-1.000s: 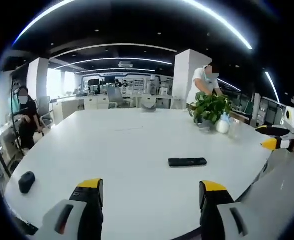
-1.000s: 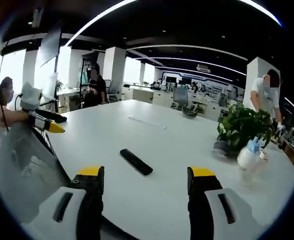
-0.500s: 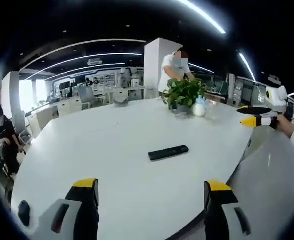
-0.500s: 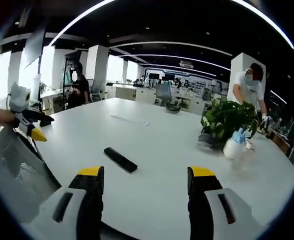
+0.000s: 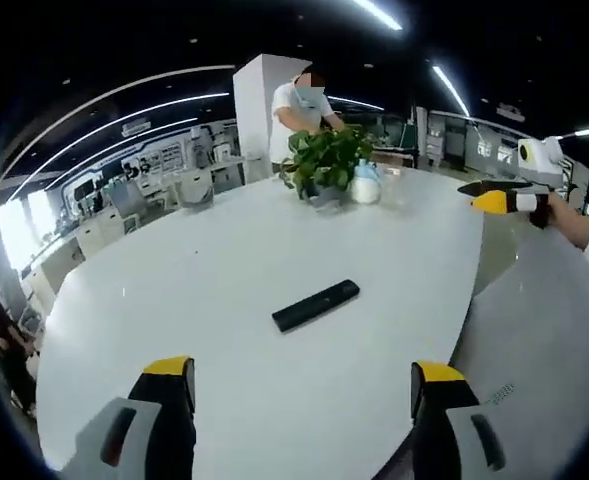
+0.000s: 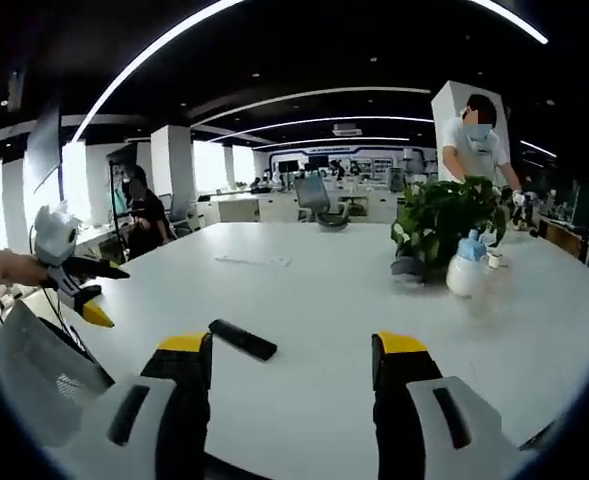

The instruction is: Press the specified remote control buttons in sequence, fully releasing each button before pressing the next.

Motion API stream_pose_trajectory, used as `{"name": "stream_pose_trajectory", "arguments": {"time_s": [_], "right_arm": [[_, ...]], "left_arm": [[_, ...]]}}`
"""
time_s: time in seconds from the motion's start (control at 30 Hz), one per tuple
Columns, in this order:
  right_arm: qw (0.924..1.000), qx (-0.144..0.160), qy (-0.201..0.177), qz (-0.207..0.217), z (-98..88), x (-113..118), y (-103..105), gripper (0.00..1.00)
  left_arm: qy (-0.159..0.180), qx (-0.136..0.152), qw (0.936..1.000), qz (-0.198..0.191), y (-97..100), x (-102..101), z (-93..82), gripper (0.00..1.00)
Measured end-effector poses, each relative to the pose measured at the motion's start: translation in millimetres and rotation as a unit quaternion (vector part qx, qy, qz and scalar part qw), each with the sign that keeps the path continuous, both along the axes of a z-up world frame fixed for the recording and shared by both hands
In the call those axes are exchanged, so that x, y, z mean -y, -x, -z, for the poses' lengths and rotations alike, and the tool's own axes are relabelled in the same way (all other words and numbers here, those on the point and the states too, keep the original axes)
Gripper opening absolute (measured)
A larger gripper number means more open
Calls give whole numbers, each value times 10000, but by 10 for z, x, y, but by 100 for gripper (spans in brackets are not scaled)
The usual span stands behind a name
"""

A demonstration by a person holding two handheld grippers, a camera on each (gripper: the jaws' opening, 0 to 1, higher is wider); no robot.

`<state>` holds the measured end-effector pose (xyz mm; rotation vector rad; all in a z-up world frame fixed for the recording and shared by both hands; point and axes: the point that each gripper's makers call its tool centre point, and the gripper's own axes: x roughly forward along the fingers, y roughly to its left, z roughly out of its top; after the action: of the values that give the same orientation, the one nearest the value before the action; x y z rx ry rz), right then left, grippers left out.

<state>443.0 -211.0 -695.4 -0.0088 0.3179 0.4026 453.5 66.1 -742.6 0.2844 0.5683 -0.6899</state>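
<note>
A: Where do we see the remote control point(image 5: 315, 305)?

B: It lies flat on the white worktop point(image 5: 204, 260), a slim black bar set on a slant. In the left gripper view it sits ahead of our left tongs point(image 5: 303, 395), about midway between the near edge and the potted plant point(image 5: 324, 160). In the right gripper view the remote control point(image 6: 242, 339) lies just beyond the left jaw of our right tongs point(image 6: 292, 365), close to the near edge of the worktop point(image 6: 354, 290).

A: And how do the tongs stand?

B: Both pairs stand wide, with a broad stretch of bare worktop between the yellow-tipped jaws, and neither holds or touches anything. We also catch each pair from the other camera: the right tongs point(image 5: 494, 196) come in at the right of the left gripper view, off the worktop's edge, and the left tongs point(image 6: 92, 292) at the left of the right gripper view, tips pointing down and towards the remote control but apart from it.

A: What else is on the worktop?

B: The potted plant point(image 6: 436, 222) stands towards the far side, with a white spray bottle point(image 6: 467, 268) with a blue top just beside it. A person in a white shirt point(image 6: 476, 140) stands behind the plant, and another person point(image 6: 139, 212) sits at the far left
</note>
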Motion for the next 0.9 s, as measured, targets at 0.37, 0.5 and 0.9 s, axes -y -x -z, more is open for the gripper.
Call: {"name": "stream_pose_trajectory", "arguments": {"time_s": [0.37, 0.5, 0.9], "right_arm": [[9996, -192, 68, -195, 74, -75, 24, 67], [9996, -192, 68, -177, 73, -58, 18, 67], [9990, -280, -217, -273, 61, -95, 34, 68]], "left_arm": [[-227, 94, 9987, 451, -174, 42, -33, 96], [-287, 115, 9978, 586, -235, 41, -32, 95], [-402, 558, 9938, 869, -269, 17, -390, 90]]}}
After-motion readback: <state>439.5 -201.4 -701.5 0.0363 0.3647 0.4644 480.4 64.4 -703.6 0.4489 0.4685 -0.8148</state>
